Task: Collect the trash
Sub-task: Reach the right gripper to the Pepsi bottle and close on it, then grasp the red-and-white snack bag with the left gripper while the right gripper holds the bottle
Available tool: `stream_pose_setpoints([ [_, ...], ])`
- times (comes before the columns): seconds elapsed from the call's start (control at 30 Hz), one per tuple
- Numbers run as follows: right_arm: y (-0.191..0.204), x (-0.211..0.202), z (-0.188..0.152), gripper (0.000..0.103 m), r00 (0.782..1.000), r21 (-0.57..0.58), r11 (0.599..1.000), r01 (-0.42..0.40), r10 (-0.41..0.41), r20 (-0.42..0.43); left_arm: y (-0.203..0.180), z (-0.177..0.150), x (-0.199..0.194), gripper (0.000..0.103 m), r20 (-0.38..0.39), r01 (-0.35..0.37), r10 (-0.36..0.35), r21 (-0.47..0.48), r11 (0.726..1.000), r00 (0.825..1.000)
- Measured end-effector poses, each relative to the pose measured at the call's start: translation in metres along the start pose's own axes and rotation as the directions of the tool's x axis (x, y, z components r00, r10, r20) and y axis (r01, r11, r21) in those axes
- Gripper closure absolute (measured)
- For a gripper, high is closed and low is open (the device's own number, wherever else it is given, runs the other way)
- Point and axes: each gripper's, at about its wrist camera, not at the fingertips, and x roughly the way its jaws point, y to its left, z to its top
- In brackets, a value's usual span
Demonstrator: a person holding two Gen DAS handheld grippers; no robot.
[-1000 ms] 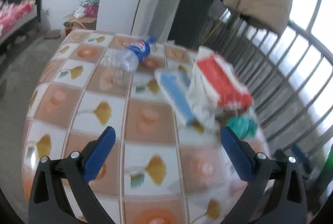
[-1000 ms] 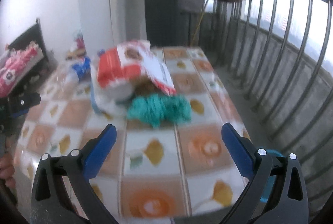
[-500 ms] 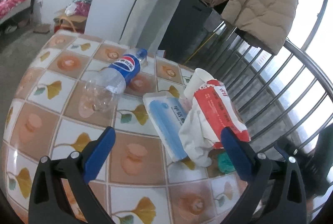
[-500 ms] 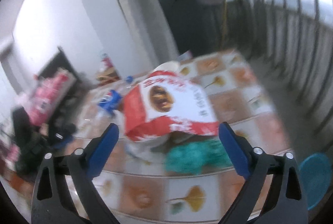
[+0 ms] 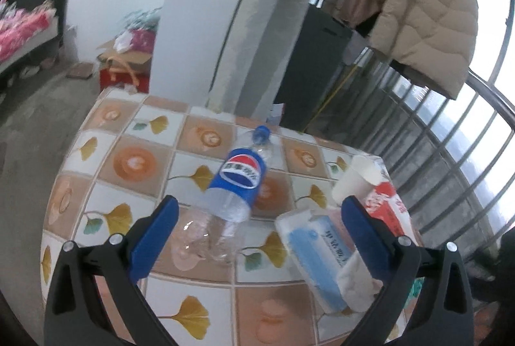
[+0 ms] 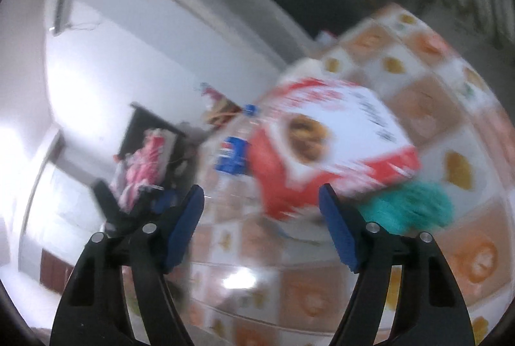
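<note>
An empty clear plastic bottle with a blue Pepsi label and blue cap lies on its side on the tiled table, cap pointing to the far edge. Just right of it a flat clear packet with a blue insert lies face up. A white paper cup lies tipped over beside a red-and-white snack bag, crumpled and resting on other litter. A crumpled white tissue sits against the packet's near end. A teal wad lies touching the bag's near edge.
</note>
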Motion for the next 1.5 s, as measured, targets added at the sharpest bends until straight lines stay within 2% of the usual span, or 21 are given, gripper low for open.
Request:
stream_pose_setpoints([
  [0.07, 0.031, 0.02, 0.015, 0.032, 0.999, -0.046, 0.998, -0.038, 0.037, -0.018, 0.009, -0.006, 0.001, 0.004, -0.014, -0.012, 0.011, -0.044, 0.999, 1.0],
  [0.1, 0.055, 0.037, 0.025, 0.028, 0.998, -0.071, 0.997, -0.044, 0.041, -0.04, 0.015, -0.013, 0.001, 0.004, -0.026, -0.022, 0.02, -0.071, 0.997, 0.999],
  [0.17, 0.092, 0.078, 0.035, 0.021, 0.997, -0.141, 0.99, -0.027, 0.016, -0.082, 0.023, -0.026, 0.0, 0.004, -0.053, -0.046, 0.041, -0.113, 0.993, 0.998],
  [0.23, 0.124, 0.135, 0.042, 0.019, 0.987, -0.228, 0.972, 0.048, -0.081, -0.138, 0.032, -0.04, -0.003, 0.004, -0.084, -0.096, 0.084, -0.141, 0.985, 0.993],
  [0.3, 0.138, 0.197, 0.041, 0.019, 0.956, -0.297, 0.938, 0.177, -0.235, -0.176, 0.038, -0.052, -0.007, 0.004, -0.099, -0.139, 0.126, -0.145, 0.98, 0.987],
  [0.33, 0.139, 0.227, 0.041, 0.019, 0.93, -0.313, 0.917, 0.246, -0.315, -0.192, 0.041, -0.057, -0.01, 0.004, -0.103, -0.159, 0.145, -0.143, 0.977, 0.984],
  [0.4, 0.124, 0.275, 0.041, 0.019, 0.867, -0.273, 0.885, 0.378, -0.442, -0.231, 0.047, -0.065, -0.015, 0.004, -0.095, -0.184, 0.172, -0.14, 0.973, 0.98],
  [0.5, 0.098, 0.308, 0.041, 0.019, 0.807, -0.23, 0.847, 0.48, -0.529, -0.263, 0.056, -0.074, -0.026, 0.004, -0.072, -0.164, 0.154, -0.153, 0.975, 0.985],
  [0.63, 0.074, 0.327, 0.037, 0.019, 0.791, -0.171, 0.855, 0.491, -0.519, -0.324, 0.066, -0.079, -0.036, 0.004, -0.068, -0.123, 0.113, -0.179, 0.976, 0.991],
  [0.67, 0.068, 0.33, 0.038, 0.019, 0.802, -0.131, 0.87, 0.475, -0.489, -0.343, 0.069, -0.08, -0.04, 0.004, -0.062, -0.11, 0.1, -0.195, 0.975, 0.993],
  [0.73, 0.059, 0.341, 0.041, 0.021, 0.807, -0.089, 0.884, 0.46, -0.457, -0.375, 0.073, -0.08, -0.044, 0.004, -0.06, -0.089, 0.078, -0.225, 0.97, 0.995],
  [0.77, 0.055, 0.342, 0.041, 0.023, 0.805, -0.066, 0.886, 0.459, -0.447, -0.39, 0.076, -0.08, -0.046, 0.004, -0.06, -0.076, 0.064, -0.243, 0.967, 0.996],
  [0.83, 0.046, 0.343, 0.039, 0.032, 0.819, -0.009, 0.904, 0.428, -0.392, -0.419, 0.08, -0.081, -0.052, 0.004, -0.052, -0.061, 0.049, -0.27, 0.961, 0.997],
  [0.87, 0.05, 0.34, 0.043, 0.037, 0.825, -0.006, 0.905, 0.426, -0.391, -0.408, 0.082, -0.081, -0.055, 0.004, -0.048, -0.055, 0.043, -0.281, 0.958, 0.998],
  [0.9, 0.052, 0.337, 0.043, 0.046, 0.836, 0.0, 0.919, 0.395, -0.36, -0.414, 0.083, -0.081, -0.058, 0.004, -0.044, -0.052, 0.041, -0.284, 0.957, 0.998],
  [0.97, 0.055, 0.334, 0.038, 0.047, 0.833, 0.002, 0.932, 0.362, -0.323, -0.449, 0.084, -0.081, -0.064, 0.004, -0.029, -0.052, 0.046, -0.273, 0.961, 0.999],
  [1.07, 0.062, 0.322, 0.029, 0.047, 0.823, -0.062, 0.94, 0.334, -0.323, -0.468, 0.081, -0.08, -0.073, 0.004, -0.002, -0.06, 0.061, -0.236, 0.97, 0.998],
  [1.17, 0.073, 0.293, 0.009, 0.047, 0.819, -0.117, 0.96, 0.255, -0.279, -0.501, 0.073, -0.081, -0.085, 0.004, 0.038, -0.053, 0.061, -0.189, 0.98, 0.997],
  [1.3, 0.084, 0.222, -0.03, 0.048, 0.818, -0.185, 0.977, 0.107, -0.192, -0.542, 0.064, -0.082, -0.098, 0.004, 0.034, -0.024, 0.029, -0.154, 0.988, 0.999],
  [1.4, 0.079, 0.165, -0.059, 0.048, 0.822, -0.24, 0.97, 0.038, -0.167, -0.545, 0.055, -0.085, -0.104, 0.004, 0.026, 0.018, -0.014, -0.138, 0.99, 1.0],
  [1.5, 0.057, 0.101, -0.089, 0.048, 0.822, -0.242, 0.97, -0.005, -0.134, -0.554, 0.031, -0.086, -0.102, 0.004, -0.002, 0.057, -0.057, -0.059, 0.997, 0.998],
])
